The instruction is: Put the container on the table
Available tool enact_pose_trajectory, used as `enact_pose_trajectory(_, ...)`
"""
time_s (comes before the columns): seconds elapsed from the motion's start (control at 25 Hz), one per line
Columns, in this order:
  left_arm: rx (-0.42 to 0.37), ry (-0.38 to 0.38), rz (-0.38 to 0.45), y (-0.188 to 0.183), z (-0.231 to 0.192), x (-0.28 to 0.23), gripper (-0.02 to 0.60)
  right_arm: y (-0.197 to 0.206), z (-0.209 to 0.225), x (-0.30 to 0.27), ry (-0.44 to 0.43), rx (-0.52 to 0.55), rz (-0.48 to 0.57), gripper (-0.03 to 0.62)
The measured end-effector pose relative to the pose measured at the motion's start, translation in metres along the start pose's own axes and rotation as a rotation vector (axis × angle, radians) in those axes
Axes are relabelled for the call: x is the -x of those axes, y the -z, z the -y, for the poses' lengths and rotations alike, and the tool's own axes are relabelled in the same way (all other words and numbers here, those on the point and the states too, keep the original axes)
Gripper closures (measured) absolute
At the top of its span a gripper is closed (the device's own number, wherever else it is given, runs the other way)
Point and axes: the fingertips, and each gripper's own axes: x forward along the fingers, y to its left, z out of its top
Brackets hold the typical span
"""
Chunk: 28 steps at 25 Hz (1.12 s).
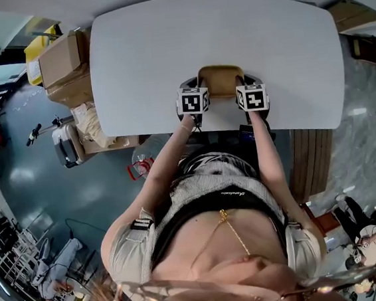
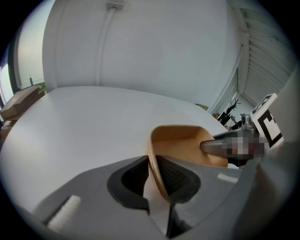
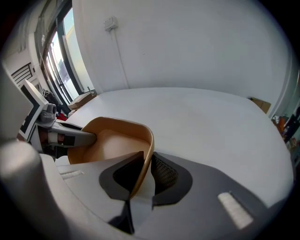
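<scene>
Container [image 1: 220,80] is at the near edge of the table [image 1: 215,30], resting or just above I can't tell, my left gripper [image 2: 152,176] and right gripper [image 3: 143,176] each clamped on its rim, so release probably remains.

In the head view, marker cubes [image 1: 193,101] cover the near corners of the container [image 1: 220,77] and the jaws below. The left hand-held gripper [image 2: 153,180] and right hand-held gripper [image 3: 143,177] each hide its lower wall. Whether it touches the surface [image 1: 164,49] cannot be told.
</scene>
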Motion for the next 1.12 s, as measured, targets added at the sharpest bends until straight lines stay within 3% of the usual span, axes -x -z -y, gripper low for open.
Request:
enact_pose_trajectory(0.16,0.037,0.020,-0.006,0.0009,-0.0024,-0.0017,0.531,-0.0005,-0.0003,-0.0017,-0.034,-0.043,0.011,0.516)
enact_pose_trajectory(0.36,0.003,0.014,-0.018,0.0003,-0.0003,-0.0036,0.528,-0.0016,0.0006,-0.0054,-0.088,-0.065,0.002,0.510)
enact_pose_trajectory(1.12,0.027,0.045,0.009,0.0044,0.0007,-0.0081,0.526,-0.0030,0.0029,-0.0023,-0.078,-0.091,-0.004,0.508)
